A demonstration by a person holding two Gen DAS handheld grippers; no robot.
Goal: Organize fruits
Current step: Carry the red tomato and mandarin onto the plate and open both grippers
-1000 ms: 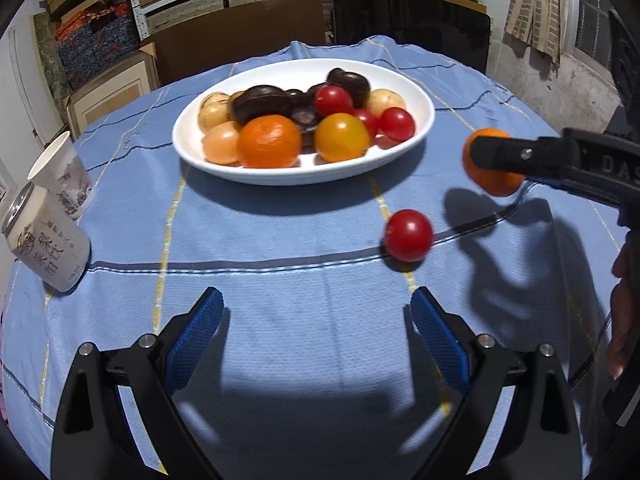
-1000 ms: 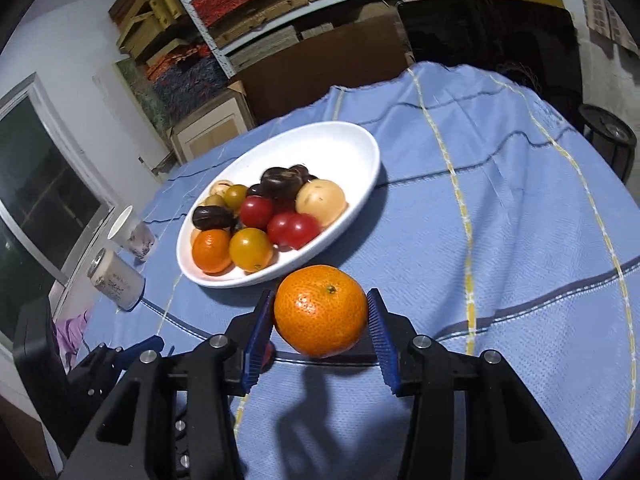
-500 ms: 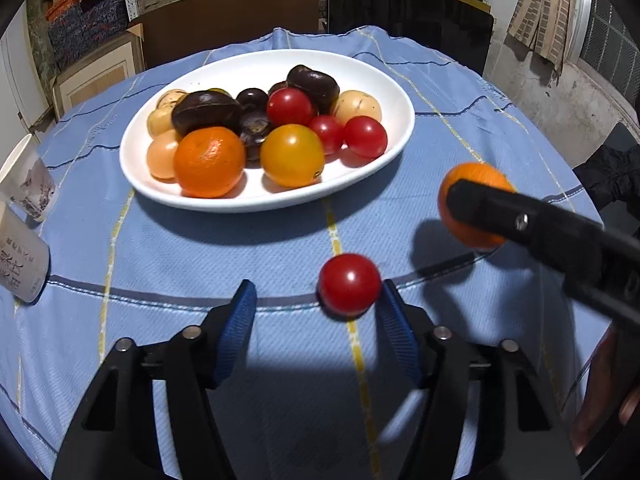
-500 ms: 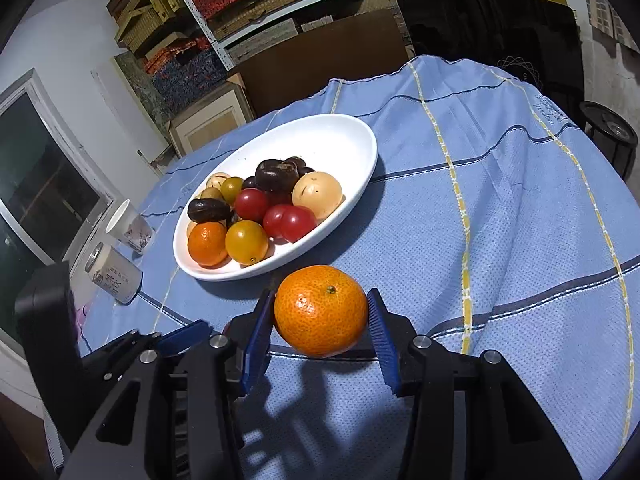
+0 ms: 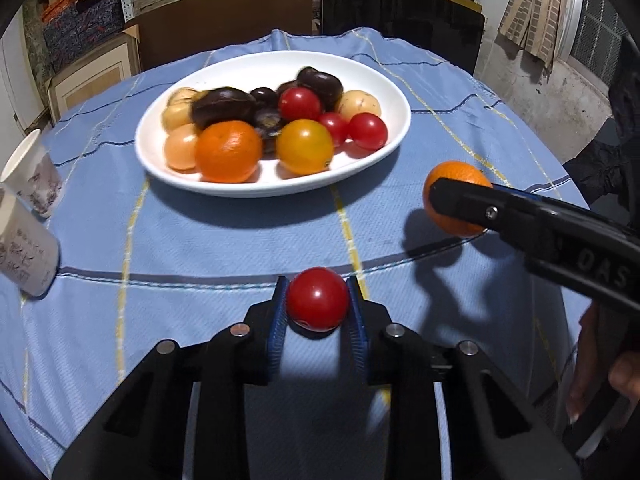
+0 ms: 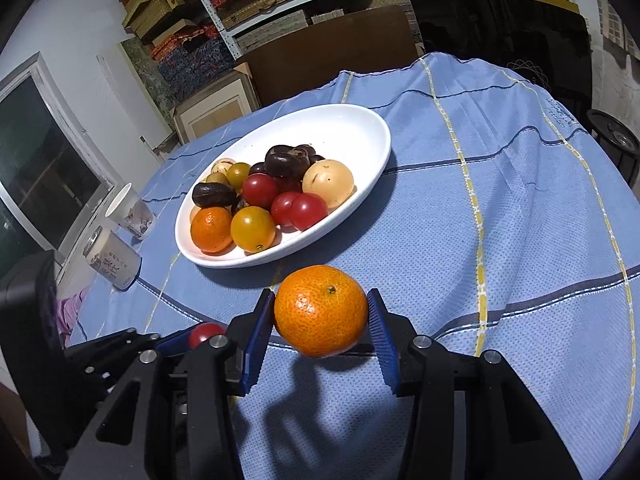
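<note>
My left gripper (image 5: 318,300) is shut on a red cherry tomato (image 5: 318,298), its blue pads pressing both sides just above the blue tablecloth. The same tomato (image 6: 205,333) shows at lower left in the right wrist view. My right gripper (image 6: 320,314) is shut on an orange mandarin (image 6: 321,310), held a little above the cloth; the mandarin (image 5: 452,184) appears to the right in the left wrist view. Beyond both stands a white oval plate (image 5: 384,162) (image 6: 360,204) piled with red and yellow tomatoes, a mandarin, dark and pale fruits.
A paper cup (image 5: 30,172) and a drinks can (image 5: 24,248) stand at the table's left edge; cup (image 6: 130,210) and can (image 6: 112,258) also show in the right wrist view. A dark chair back (image 5: 400,20) and shelves with boxes lie beyond the table.
My left gripper moved forward around the red tomato and shut on it. The right gripper kept still with the mandarin.
</note>
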